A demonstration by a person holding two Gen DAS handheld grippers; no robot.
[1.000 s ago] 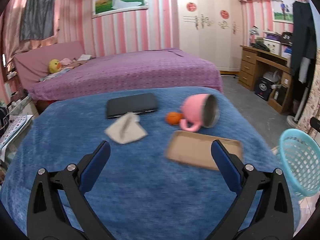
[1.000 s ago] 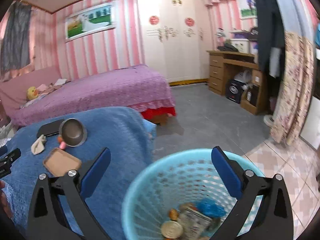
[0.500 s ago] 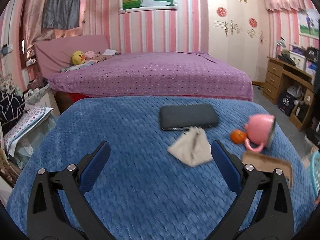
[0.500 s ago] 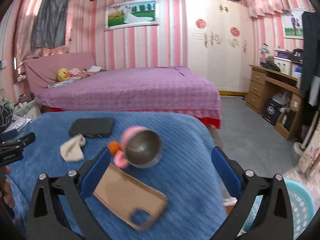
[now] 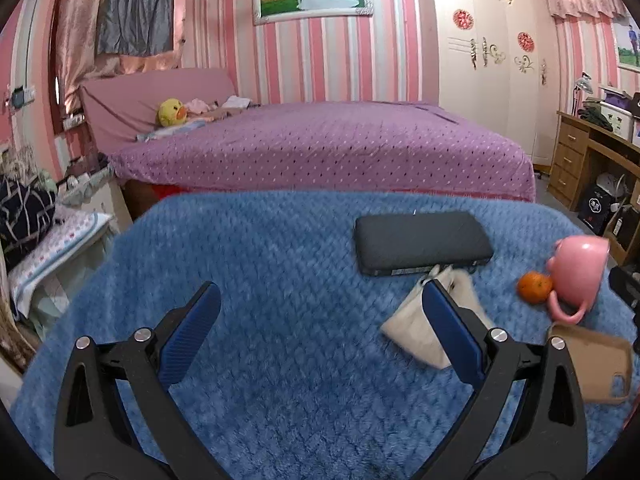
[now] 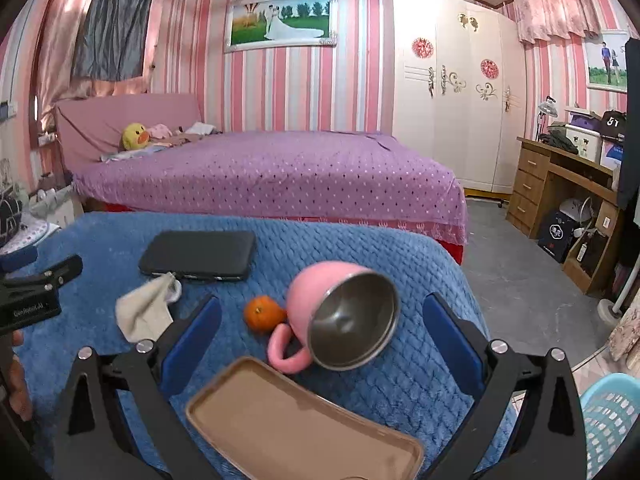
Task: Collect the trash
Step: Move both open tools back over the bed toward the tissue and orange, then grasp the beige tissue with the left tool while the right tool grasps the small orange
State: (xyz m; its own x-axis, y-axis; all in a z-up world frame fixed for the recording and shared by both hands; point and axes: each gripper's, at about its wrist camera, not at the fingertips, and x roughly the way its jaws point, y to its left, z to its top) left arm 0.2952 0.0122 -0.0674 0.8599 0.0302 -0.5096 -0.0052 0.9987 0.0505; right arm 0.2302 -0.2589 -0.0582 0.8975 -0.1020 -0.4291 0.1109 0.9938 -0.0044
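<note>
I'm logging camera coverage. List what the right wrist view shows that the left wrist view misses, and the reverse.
Only the right wrist view: the blue basket by the floor, the pink mug's steel inside, and the left gripper from the side.

Only the left wrist view: the bedside clutter at far left.

Both: black case, crumpled cloth, orange, brown phone case, blue blanket, both grippers open.

A blue blanket point(image 6: 400, 264) covers the surface; on it lie a black case point(image 6: 199, 255) at ten o'clock, a cloth point(image 6: 144, 312), an orange point(image 6: 262, 313), a tipped pink mug point(image 6: 340, 316) at centre, and a brown phone case point(image 6: 296, 424) at six
</note>
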